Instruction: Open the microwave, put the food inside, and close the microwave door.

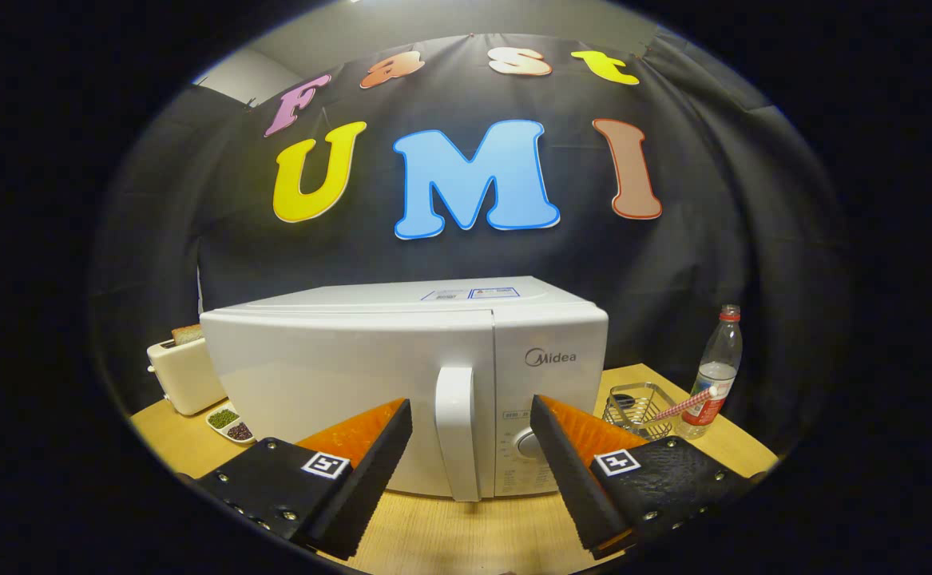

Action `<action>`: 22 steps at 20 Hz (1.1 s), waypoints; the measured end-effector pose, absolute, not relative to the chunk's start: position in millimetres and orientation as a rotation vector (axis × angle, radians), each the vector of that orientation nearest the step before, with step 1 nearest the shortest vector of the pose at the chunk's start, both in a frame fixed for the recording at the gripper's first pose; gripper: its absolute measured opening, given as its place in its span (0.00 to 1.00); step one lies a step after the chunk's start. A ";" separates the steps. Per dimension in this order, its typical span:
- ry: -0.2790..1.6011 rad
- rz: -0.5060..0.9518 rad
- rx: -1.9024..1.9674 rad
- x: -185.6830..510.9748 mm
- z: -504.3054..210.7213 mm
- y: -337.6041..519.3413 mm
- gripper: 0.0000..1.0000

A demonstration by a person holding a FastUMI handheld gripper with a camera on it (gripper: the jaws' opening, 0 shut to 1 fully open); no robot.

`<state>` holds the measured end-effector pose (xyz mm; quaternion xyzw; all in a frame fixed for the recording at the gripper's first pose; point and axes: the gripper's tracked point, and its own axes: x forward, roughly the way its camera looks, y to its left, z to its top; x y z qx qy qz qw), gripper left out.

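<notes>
microwave (354, 383) straight ahead of the jaws, door shut, its vertical handle (458, 431) in line with the gap between them. gripper (472, 435) jaws wide, holding nothing. "Midea" printed on the control panel above the knob (526, 442). beyond the left jaw: toaster (182, 371), small dish (232, 423). beyond the right: wire basket (640, 407), water bottle (717, 371). wooden worktop (466, 535), black cloth wall behind

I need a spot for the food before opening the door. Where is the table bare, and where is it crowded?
Bare wood lies before the microwave, under the open hand-held gripper whose fingers flank the door handle. Crowded: toaster and small dish at one side, wire basket and bottle at the other.
</notes>
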<state>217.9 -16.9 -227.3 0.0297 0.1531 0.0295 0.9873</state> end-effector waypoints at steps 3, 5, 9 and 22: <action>0.344 0.048 0.064 222.6 -244.9 -14.9 0.86; 0.360 0.038 0.051 223.1 -254.0 -15.4 0.85; 0.378 0.050 0.045 224.8 -258.7 -8.7 0.52; 0.440 0.032 0.032 221.8 -257.9 -9.8 0.13</action>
